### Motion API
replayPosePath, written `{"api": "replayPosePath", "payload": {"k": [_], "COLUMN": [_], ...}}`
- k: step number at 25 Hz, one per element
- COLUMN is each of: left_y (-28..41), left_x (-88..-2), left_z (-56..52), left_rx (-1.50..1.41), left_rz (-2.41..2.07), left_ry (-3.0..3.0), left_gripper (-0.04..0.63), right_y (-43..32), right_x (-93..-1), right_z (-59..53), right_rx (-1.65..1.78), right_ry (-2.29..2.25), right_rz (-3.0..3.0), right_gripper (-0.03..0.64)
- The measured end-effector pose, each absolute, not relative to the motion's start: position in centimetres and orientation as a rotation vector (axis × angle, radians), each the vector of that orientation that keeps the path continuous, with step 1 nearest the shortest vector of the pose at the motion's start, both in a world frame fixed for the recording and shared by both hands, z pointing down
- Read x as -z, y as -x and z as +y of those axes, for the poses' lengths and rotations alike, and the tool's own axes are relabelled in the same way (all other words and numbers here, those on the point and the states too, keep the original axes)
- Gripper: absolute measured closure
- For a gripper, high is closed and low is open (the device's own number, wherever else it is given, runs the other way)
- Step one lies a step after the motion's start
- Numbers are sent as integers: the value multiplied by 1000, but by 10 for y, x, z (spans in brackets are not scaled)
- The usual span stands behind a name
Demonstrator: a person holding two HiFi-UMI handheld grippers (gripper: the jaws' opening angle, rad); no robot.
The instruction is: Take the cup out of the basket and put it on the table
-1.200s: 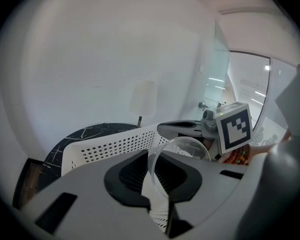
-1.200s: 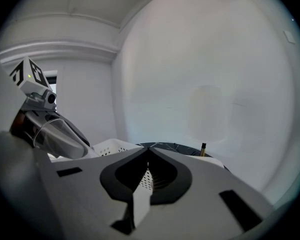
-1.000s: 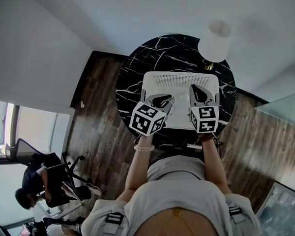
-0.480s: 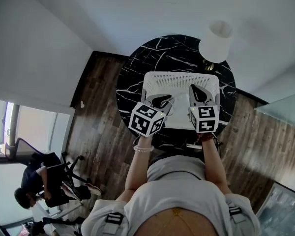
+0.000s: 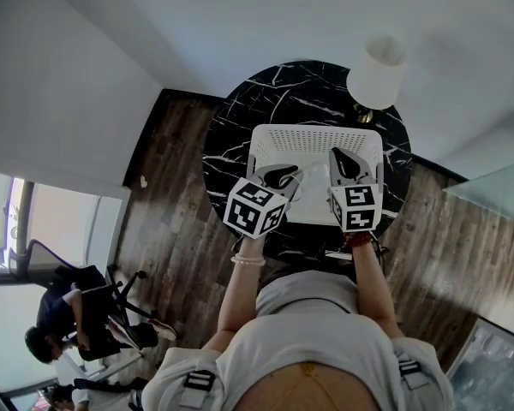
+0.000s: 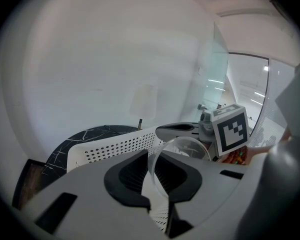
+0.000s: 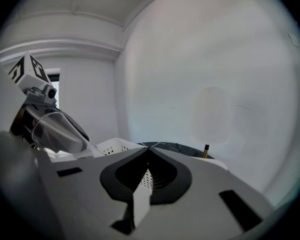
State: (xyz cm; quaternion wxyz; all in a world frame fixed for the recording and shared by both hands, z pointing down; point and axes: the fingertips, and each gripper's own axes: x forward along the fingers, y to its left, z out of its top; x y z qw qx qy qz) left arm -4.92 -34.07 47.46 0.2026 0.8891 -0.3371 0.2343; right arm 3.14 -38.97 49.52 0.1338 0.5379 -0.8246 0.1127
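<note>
No words, numbers or brand names can be read anywhere. The only print is black-and-white square code patterns on the marker cube [image 5: 257, 206] of the left tongs [image 5: 283, 175] and the marker cube [image 5: 355, 206] of the right tongs [image 5: 346, 163]. They are blocks, not letters.

Clear cup [image 6: 186, 148] tilted on its side, wall pinched in the left gripper [image 6: 156, 158], over the left half of the white perforated basket [image 5: 313, 138] resting mid-table [image 5: 236, 135] on round black marble.

Basket [image 5: 313, 132] on the table [image 5: 238, 144]; lamp [image 5: 376, 69] behind its right corner; cup [image 6: 190, 149] above the basket's left side
</note>
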Motion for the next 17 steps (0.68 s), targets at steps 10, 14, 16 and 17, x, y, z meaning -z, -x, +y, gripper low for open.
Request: {"api": "replayPosePath", "payload": {"k": [10, 14, 16, 17], "left_y": [50, 50, 51, 51], "left_x": [-475, -476, -475, -475], "left_z": [-338, -337, -337, -336], "left_rx": [-658, -662, -660, -660], "left_rz": [-931, -930, -928, -927], "left_ry": [-2482, -2481, -2481, -2481], "left_gripper": [555, 555, 555, 555], "right_y": [-31, -30, -29, -29], "right_x": [-495, -496, -495, -495], "right_z": [-388, -387, -387, -387], "right_rx": [-321, -321, -319, -318], "right_ry": [-1559, -1553, -1551, -1550], "right_rz": [-2388, -2389, -2389, -2389], "right_gripper": [609, 609, 609, 609]}}
